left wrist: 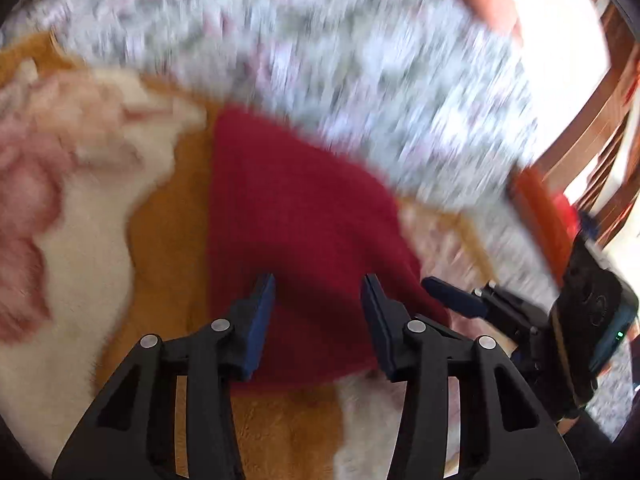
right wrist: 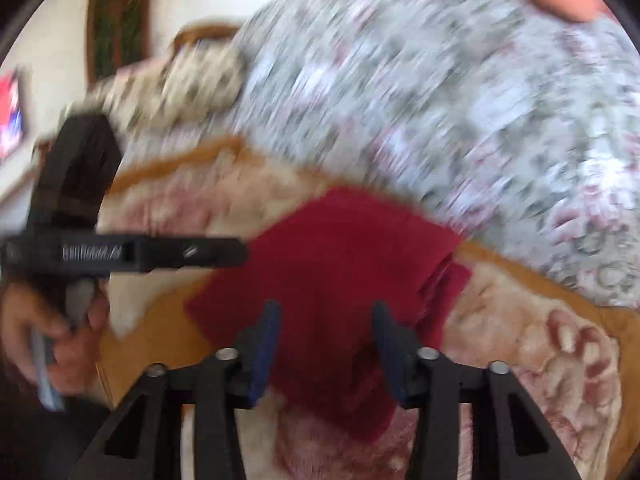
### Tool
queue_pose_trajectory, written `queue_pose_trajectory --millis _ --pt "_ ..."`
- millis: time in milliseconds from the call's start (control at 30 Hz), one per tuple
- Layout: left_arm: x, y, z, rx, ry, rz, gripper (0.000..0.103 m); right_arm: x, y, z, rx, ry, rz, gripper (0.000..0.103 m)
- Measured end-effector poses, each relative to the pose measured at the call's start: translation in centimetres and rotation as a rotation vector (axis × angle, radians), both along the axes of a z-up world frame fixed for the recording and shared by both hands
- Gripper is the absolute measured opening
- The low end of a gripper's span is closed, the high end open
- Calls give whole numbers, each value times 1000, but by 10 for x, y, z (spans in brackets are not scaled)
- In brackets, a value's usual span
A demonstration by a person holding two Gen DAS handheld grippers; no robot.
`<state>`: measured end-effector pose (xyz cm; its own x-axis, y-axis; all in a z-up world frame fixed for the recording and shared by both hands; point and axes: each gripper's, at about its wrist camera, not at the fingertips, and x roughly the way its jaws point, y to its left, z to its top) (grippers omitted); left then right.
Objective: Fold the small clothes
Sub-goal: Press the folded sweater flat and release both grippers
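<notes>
A dark red cloth (left wrist: 296, 220) lies folded flat on an orange and cream floral blanket (left wrist: 160, 240). It also shows in the right wrist view (right wrist: 340, 264), with layered folded edges at its right side. My left gripper (left wrist: 318, 292) is open just above the cloth's near part and holds nothing. My right gripper (right wrist: 326, 320) is open over the cloth's near edge and holds nothing. The right gripper also shows at the right of the left wrist view (left wrist: 452, 296). The left gripper shows at the left of the right wrist view (right wrist: 160, 252), held in a hand. Both views are blurred.
A grey and pink floral bedspread (left wrist: 320, 52) lies beyond the blanket, and also shows in the right wrist view (right wrist: 440, 92). A wooden chair (left wrist: 592, 128) stands at the far right. A patterned pillow (right wrist: 188, 84) and a wall lie at the far left.
</notes>
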<state>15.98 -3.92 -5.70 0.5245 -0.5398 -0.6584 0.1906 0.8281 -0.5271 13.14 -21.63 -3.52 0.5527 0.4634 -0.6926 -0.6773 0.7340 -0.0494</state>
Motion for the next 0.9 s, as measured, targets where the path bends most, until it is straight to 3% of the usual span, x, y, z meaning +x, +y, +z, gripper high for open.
queue_pose_trajectory --millis 67,133,200,367,500,533,600,633,667,733,800,900 --pt "-1 -12 -10 64 -32 -22 43 6 -5 -31 -85 45 -16 36" --pt "-2 -17 -8 97 -49 -30 43 12 -27 -42 42 87 -30 34" --pt "-2 -19 -9 108 -54 -30 43 18 -35 -42 98 130 -43 34" --pt "-5 -25 -13 158 -73 -12 43 18 -33 -44 101 123 -45 34" --pt "-6 -29 -8 209 -37 -4 43 -4 -23 -37 59 72 -93 36" --pt "-9 -32 -4 240 -27 -7 46 -7 -20 -35 48 63 -120 39" --pt "-19 -38 2 286 -14 -23 62 -21 -20 -29 36 81 -220 40" --pt "-27 -42 6 321 -12 -26 77 -30 -22 -26 33 106 -270 40" --pt "-39 -47 11 378 -10 -12 85 -38 -23 -24 26 128 -313 40" --pt "-59 -52 16 454 -13 23 90 -57 -28 -21 33 178 -398 40" --pt "-83 -53 22 461 -36 44 91 -81 -39 -18 106 189 -449 40" --pt "-106 -49 23 453 -24 72 92 -115 -51 -18 125 113 -547 40"
